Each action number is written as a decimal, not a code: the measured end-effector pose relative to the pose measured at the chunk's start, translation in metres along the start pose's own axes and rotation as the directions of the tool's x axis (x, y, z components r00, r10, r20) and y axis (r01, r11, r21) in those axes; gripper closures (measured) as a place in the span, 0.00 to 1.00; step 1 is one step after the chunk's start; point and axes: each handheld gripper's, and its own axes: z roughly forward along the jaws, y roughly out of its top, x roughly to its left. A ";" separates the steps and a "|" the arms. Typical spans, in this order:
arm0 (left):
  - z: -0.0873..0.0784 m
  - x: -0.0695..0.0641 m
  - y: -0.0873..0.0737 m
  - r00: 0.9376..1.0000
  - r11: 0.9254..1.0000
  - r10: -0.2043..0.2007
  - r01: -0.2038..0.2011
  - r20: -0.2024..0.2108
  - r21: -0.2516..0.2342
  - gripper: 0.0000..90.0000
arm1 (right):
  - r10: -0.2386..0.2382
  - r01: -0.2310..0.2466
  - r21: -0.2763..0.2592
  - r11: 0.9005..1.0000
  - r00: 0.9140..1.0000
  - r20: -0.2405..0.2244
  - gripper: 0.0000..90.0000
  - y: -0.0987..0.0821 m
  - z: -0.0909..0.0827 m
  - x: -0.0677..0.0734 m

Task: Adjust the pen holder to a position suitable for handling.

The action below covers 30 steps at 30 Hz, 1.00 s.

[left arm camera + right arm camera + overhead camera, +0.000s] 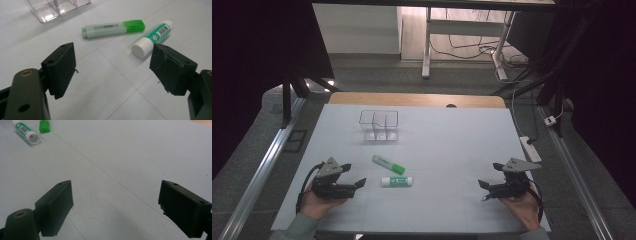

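My left gripper [355,175] rests near the left edge of the white surface [447,135], jaws spread wide with nothing between them. My right gripper [490,175] sits well apart at the near right, equally wide and empty. The green highlighter [388,164] and the glue stick [397,181] lie just right of my left gripper, close together. Farther back stands the clear compartmented organizer [379,125], holding nothing.
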 end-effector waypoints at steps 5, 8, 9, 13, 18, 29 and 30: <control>0.000 0.001 0.000 1.000 1.000 -0.002 0.002 -0.004 -0.002 0.23 | -0.002 0.002 0.003 1.000 1.000 -0.009 0.15 -0.001 0.001 0.000; 0.000 0.002 0.000 1.000 1.000 -0.007 0.007 -0.008 0.000 0.23 | -0.004 0.004 0.009 1.000 1.000 -0.010 0.16 -0.001 0.002 0.001; 0.000 0.002 0.000 1.000 1.000 -0.010 0.010 -0.007 0.002 0.23 | -0.006 0.006 0.010 1.000 1.000 -0.010 0.16 0.000 0.002 0.001; 0.001 0.003 0.000 1.000 1.000 -0.010 0.010 -0.008 0.005 0.24 | -0.013 0.013 0.022 1.000 1.000 -0.007 0.17 -0.001 0.003 0.001; 0.001 0.005 0.001 1.000 1.000 -0.011 0.012 -0.012 0.005 0.25 | -0.015 0.016 0.027 1.000 1.000 -0.008 0.18 -0.001 0.005 0.002; 0.008 0.009 0.008 1.000 1.000 -0.006 0.006 -0.030 0.003 0.26 | -0.017 0.017 0.023 1.000 1.000 0.005 0.18 -0.001 0.003 0.001; 0.008 0.010 0.009 0.999 1.000 -0.002 0.002 -0.035 0.005 0.26 | -0.015 0.015 0.022 1.000 1.000 0.004 0.18 -0.001 0.003 0.001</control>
